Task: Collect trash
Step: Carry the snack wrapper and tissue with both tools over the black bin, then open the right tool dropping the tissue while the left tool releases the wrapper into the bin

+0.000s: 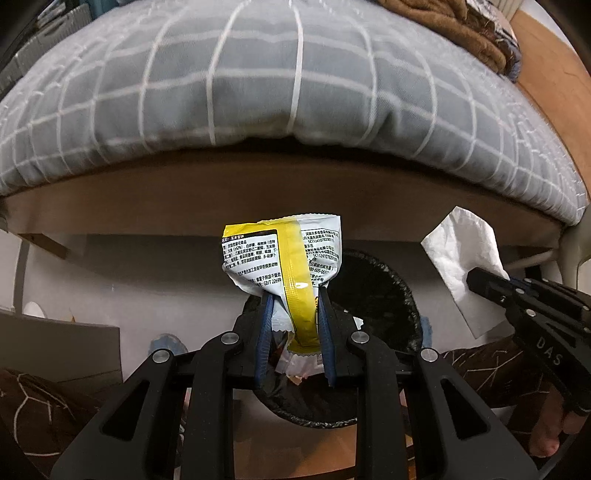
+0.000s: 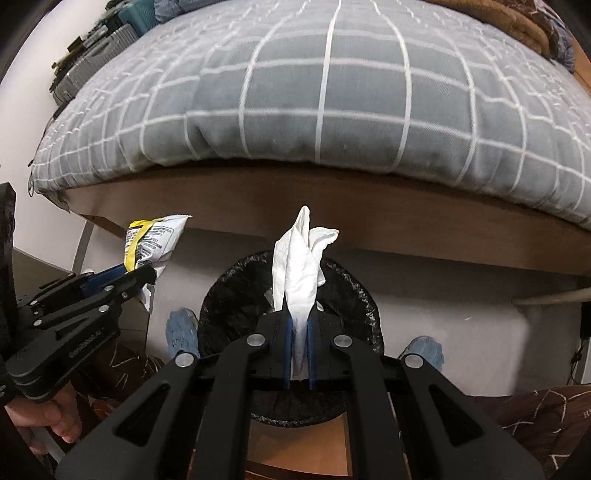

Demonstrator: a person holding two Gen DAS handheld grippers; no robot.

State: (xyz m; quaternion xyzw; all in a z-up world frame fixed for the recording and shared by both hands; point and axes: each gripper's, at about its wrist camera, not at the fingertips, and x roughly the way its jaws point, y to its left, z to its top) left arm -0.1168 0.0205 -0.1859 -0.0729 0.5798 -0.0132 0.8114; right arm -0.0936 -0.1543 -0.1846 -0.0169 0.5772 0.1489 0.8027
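My left gripper point(image 1: 295, 295) is shut on a white and yellow snack wrapper point(image 1: 284, 258), held upright above a round trash bin lined with a black bag point(image 1: 380, 284). My right gripper point(image 2: 300, 314) is shut on a crumpled white tissue point(image 2: 301, 266), held over the same black-lined bin point(image 2: 236, 295). The wrapper point(image 2: 155, 240) and left gripper point(image 2: 144, 275) show at the left of the right wrist view. The tissue point(image 1: 461, 254) and right gripper point(image 1: 476, 277) show at the right of the left wrist view. Some trash lies inside the bin.
A bed with a grey checked cover point(image 1: 258, 92) and a wooden frame point(image 1: 258, 192) stands right behind the bin. Brown fabric point(image 1: 461, 26) lies on the bed at the far right. Feet in blue shoe covers point(image 2: 181, 328) stand beside the bin. Suitcases point(image 2: 92, 55) stand at the far left.
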